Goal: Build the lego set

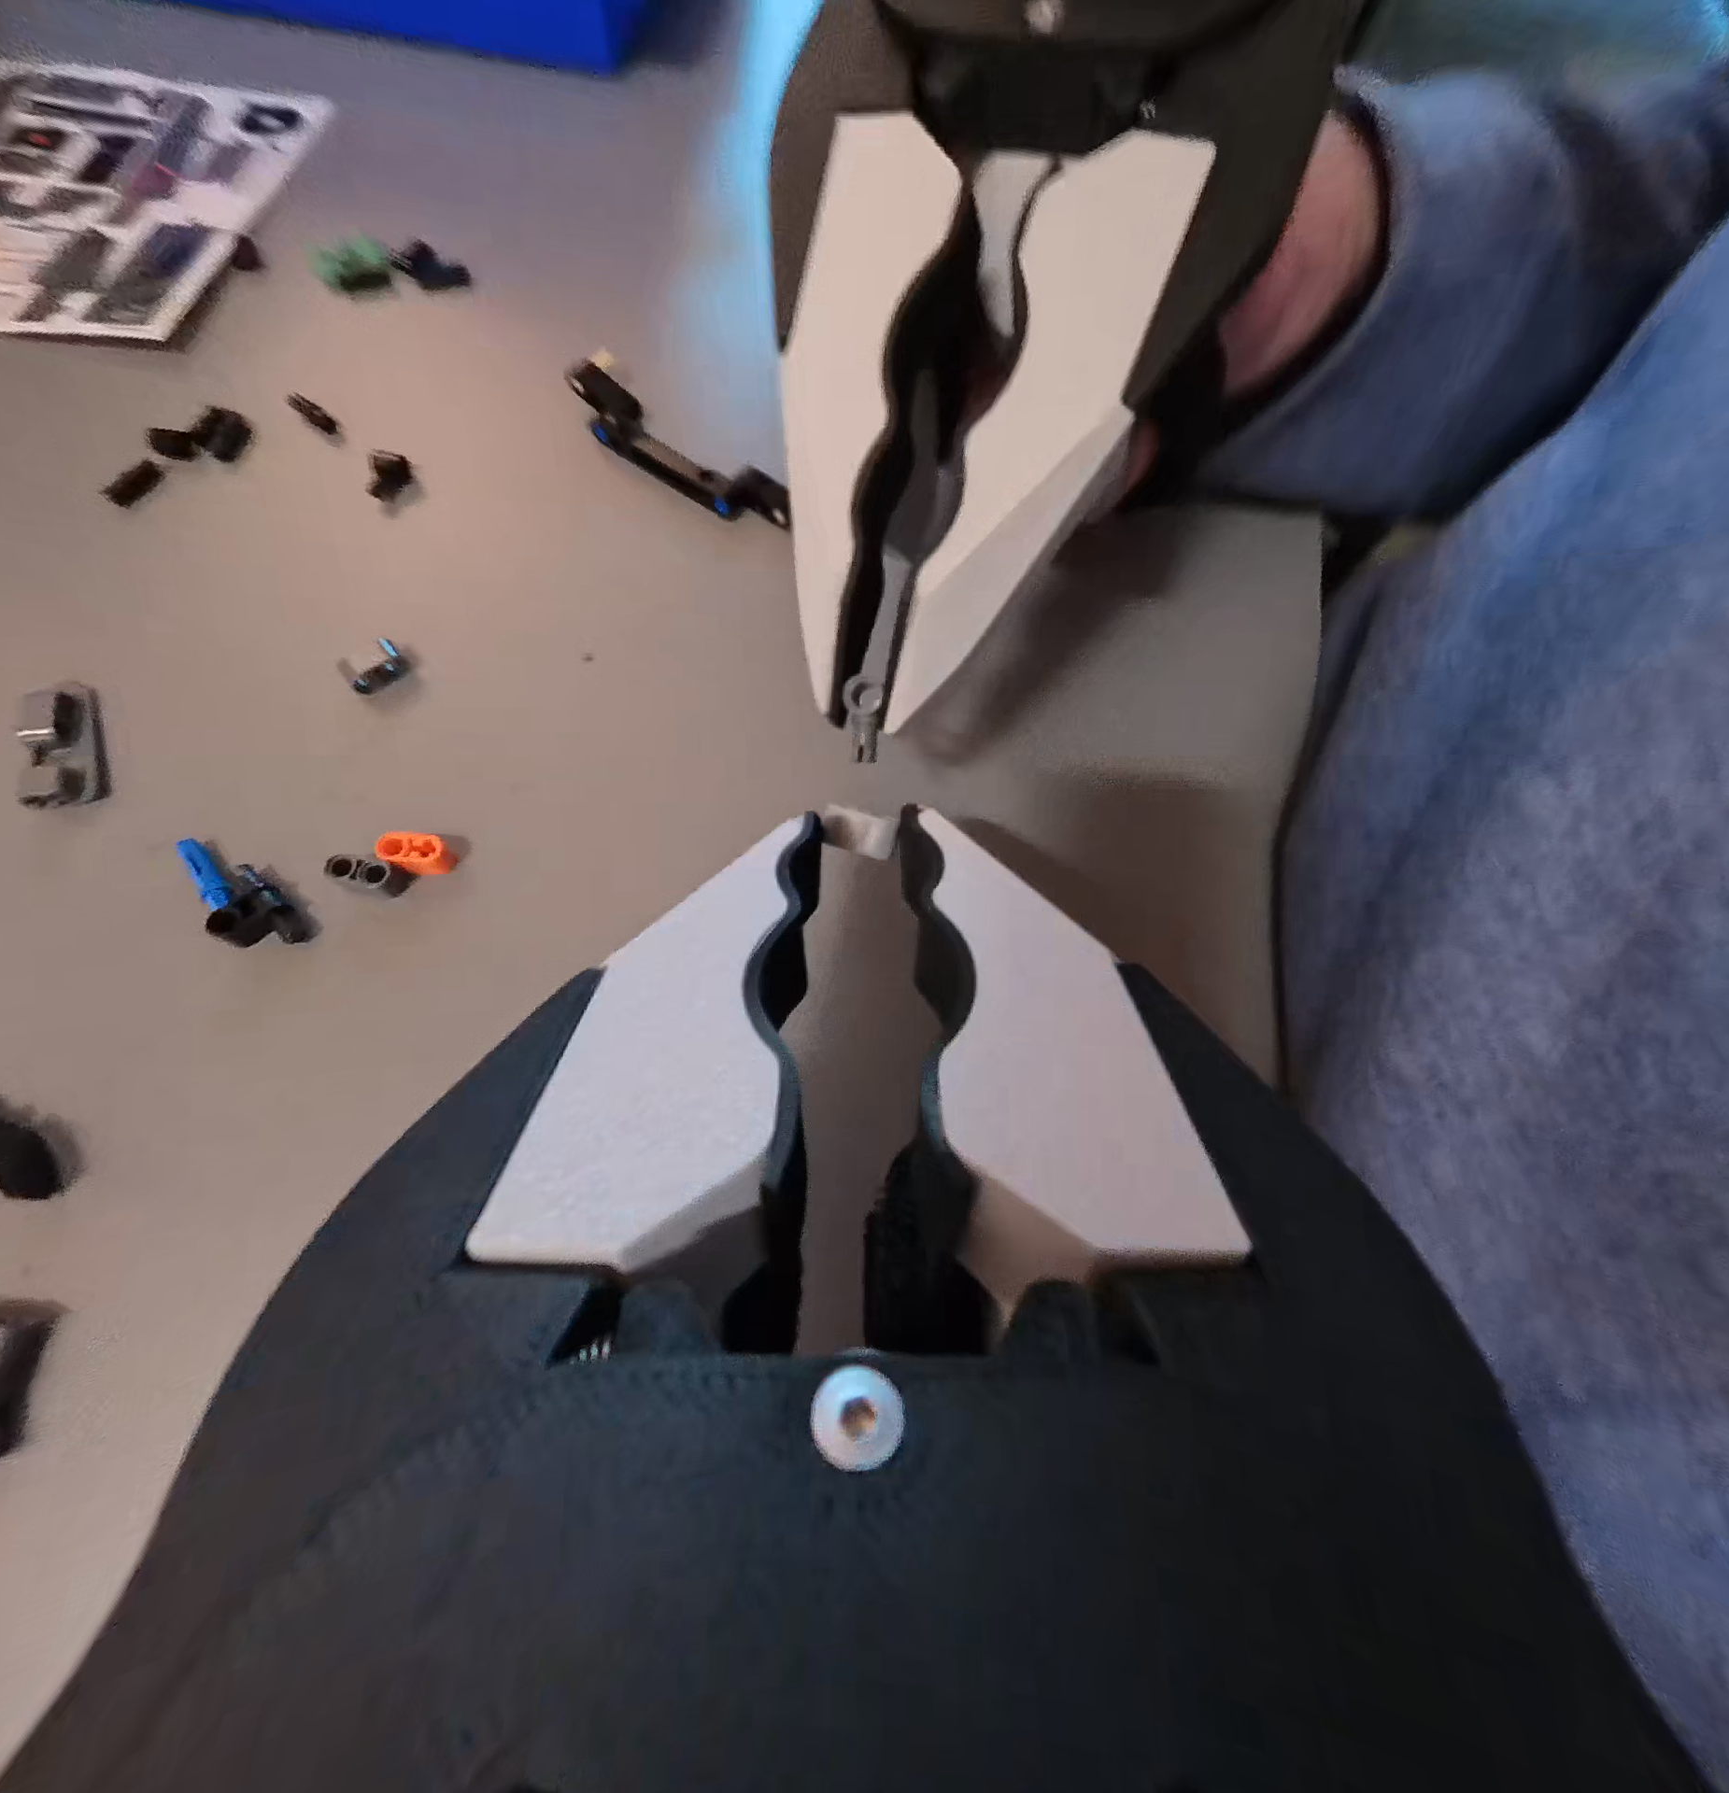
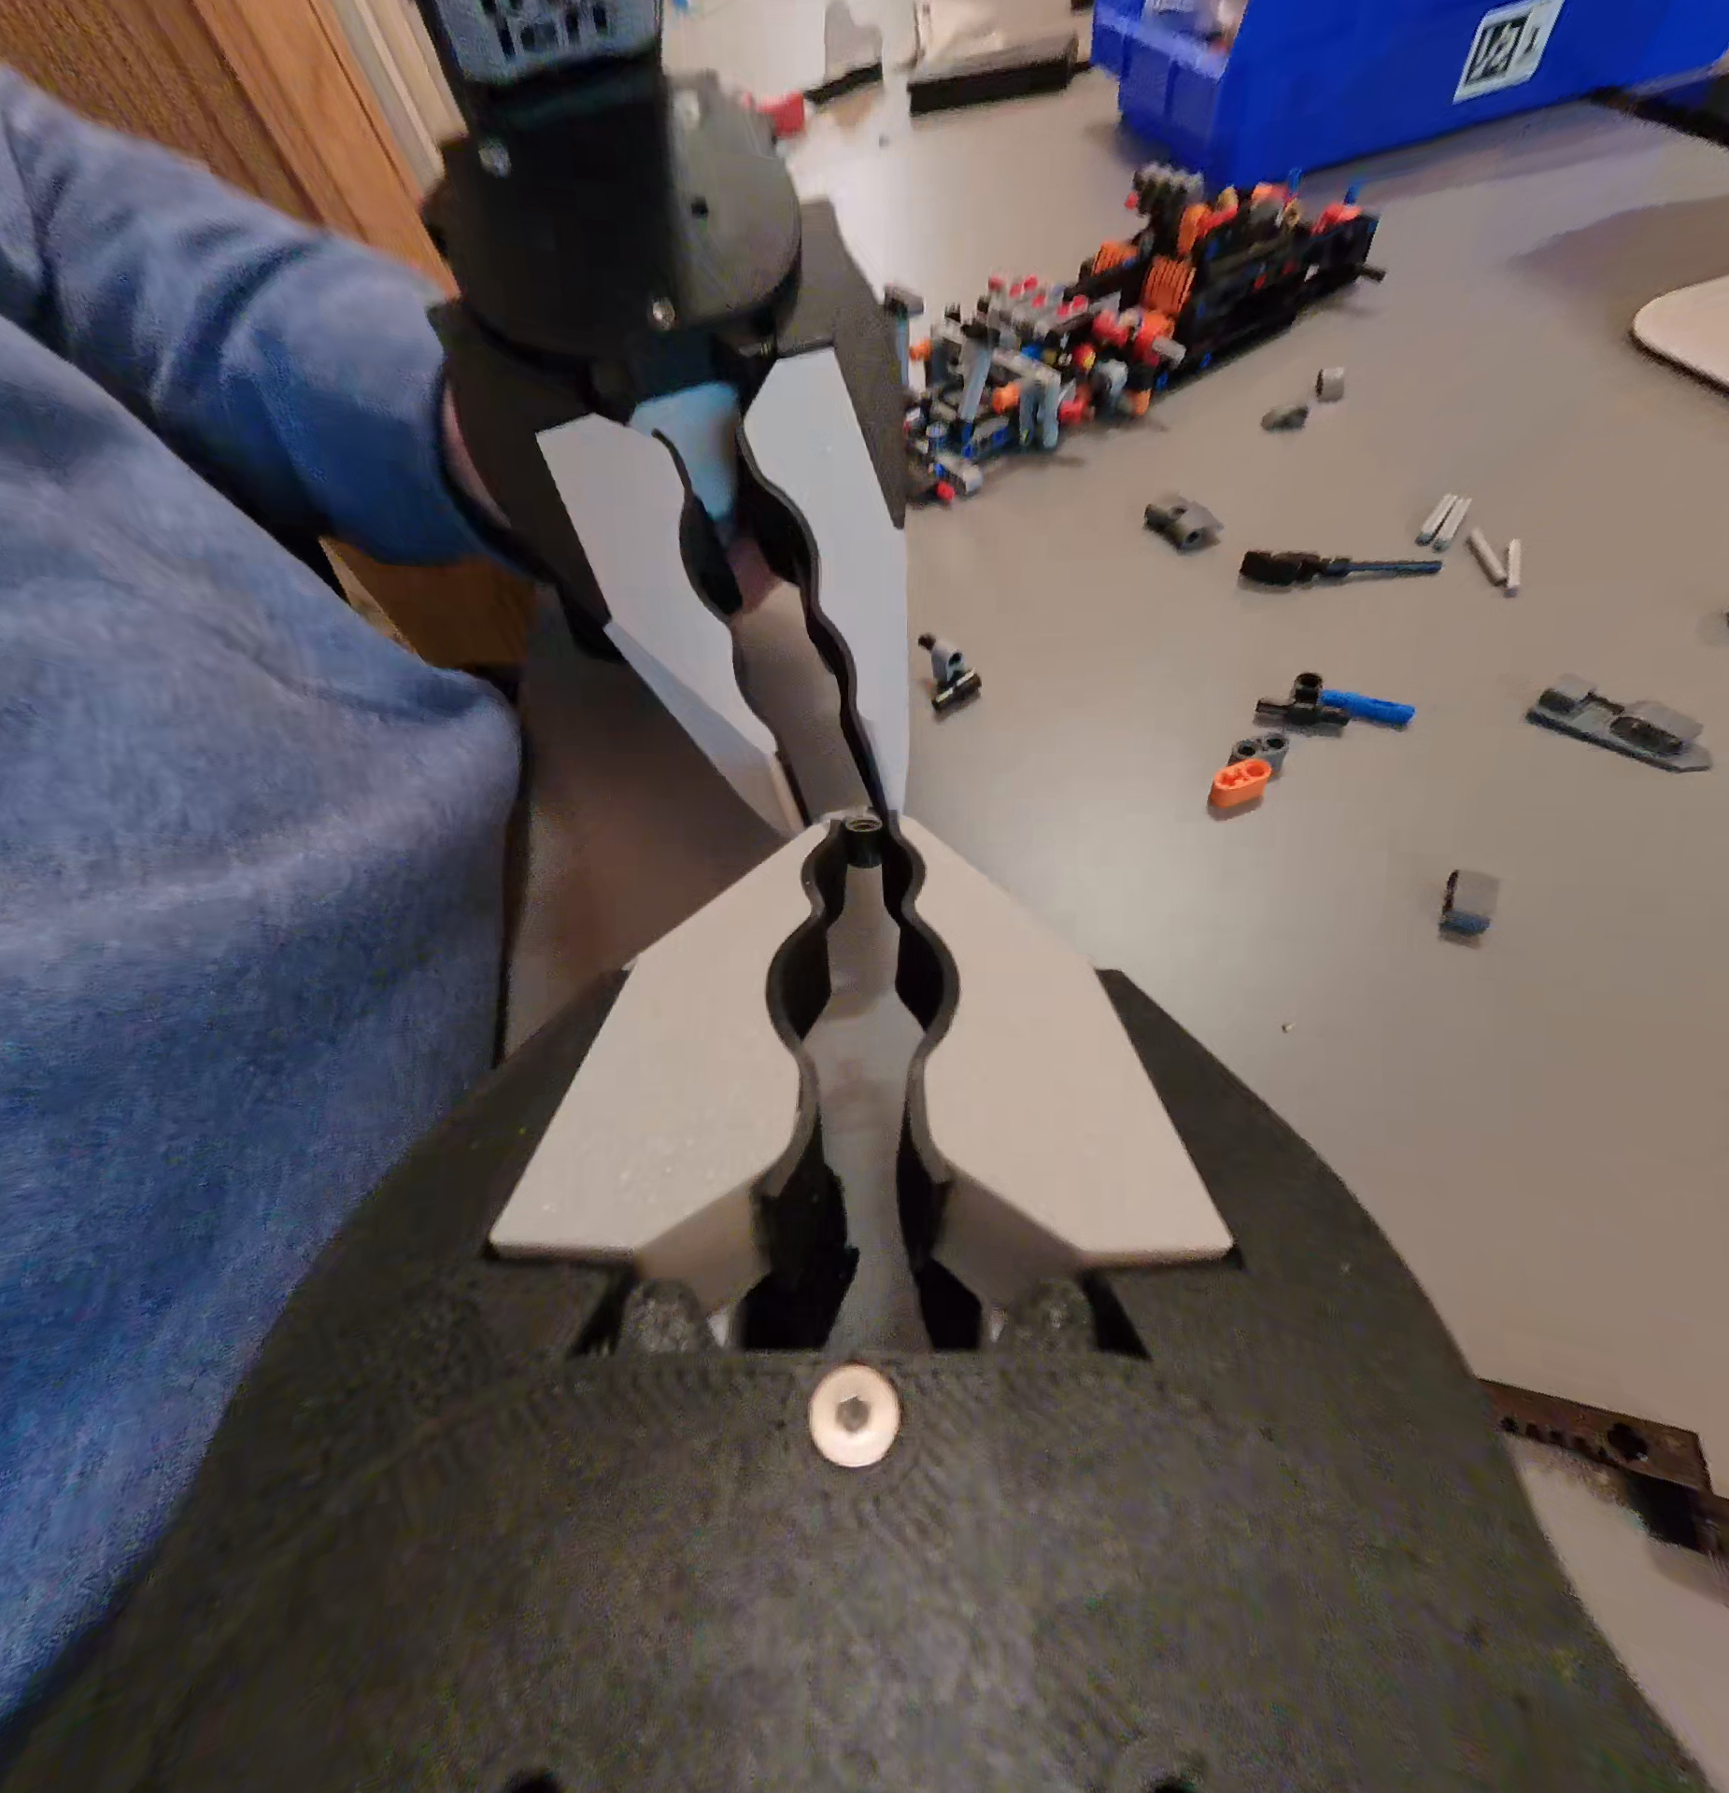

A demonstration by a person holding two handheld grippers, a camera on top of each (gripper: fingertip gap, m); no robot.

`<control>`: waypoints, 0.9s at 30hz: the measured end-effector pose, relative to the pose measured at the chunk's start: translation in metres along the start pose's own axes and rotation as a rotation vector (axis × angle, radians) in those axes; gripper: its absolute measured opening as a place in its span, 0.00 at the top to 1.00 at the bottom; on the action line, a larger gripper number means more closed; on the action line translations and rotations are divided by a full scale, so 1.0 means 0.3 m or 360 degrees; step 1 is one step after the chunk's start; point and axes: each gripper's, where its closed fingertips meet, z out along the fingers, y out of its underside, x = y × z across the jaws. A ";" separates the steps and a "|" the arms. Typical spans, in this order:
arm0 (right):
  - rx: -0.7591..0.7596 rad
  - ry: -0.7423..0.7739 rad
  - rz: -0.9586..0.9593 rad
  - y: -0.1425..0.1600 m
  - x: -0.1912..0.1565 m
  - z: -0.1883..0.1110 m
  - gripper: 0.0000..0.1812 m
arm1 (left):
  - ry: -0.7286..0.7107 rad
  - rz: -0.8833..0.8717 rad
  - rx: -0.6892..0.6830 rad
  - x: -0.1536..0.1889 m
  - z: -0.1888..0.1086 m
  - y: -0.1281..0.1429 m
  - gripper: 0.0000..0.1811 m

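Observation:
My left gripper (image 1: 862, 825) is shut on a small light grey lego piece (image 1: 862, 836) held at its fingertips. My right gripper (image 1: 865, 723) comes in from the top of the left wrist view, shut on a long grey link piece (image 1: 889, 602) with a dark pin end (image 1: 862, 747). The pin end points at the small grey piece with a narrow gap between them. In the right wrist view my right gripper (image 2: 860, 836) holds the link with its dark pin end (image 2: 860, 842) at the tips. The left gripper (image 2: 855, 800) meets it tip to tip, and its piece is hidden.
A partly built lego model (image 2: 1132, 330) stands at the back of the grey table (image 2: 1326, 1116) before a blue bin (image 2: 1374, 87). Loose pieces lie around, among them an orange one (image 1: 416, 852). An instruction sheet (image 1: 113, 194) lies far left. A person's blue sleeve (image 2: 210, 437) is close. The tips of both grippers are at nearly the same place.

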 end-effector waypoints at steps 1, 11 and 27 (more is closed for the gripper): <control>0.0024 -0.0001 0.0011 -0.008 0.000 -0.005 0.98 | 0.0007 -0.0050 0.0058 0.002 -0.005 -0.012 0.92; 0.0012 -0.0016 0.0081 0.003 -0.011 0.005 0.98 | -0.0221 -0.0059 0.0277 -0.013 -0.013 -0.040 0.92; -0.0111 0.0182 0.0036 0.037 0.025 0.026 0.98 | -0.0462 0.0117 0.0094 -0.045 0.018 -0.009 0.92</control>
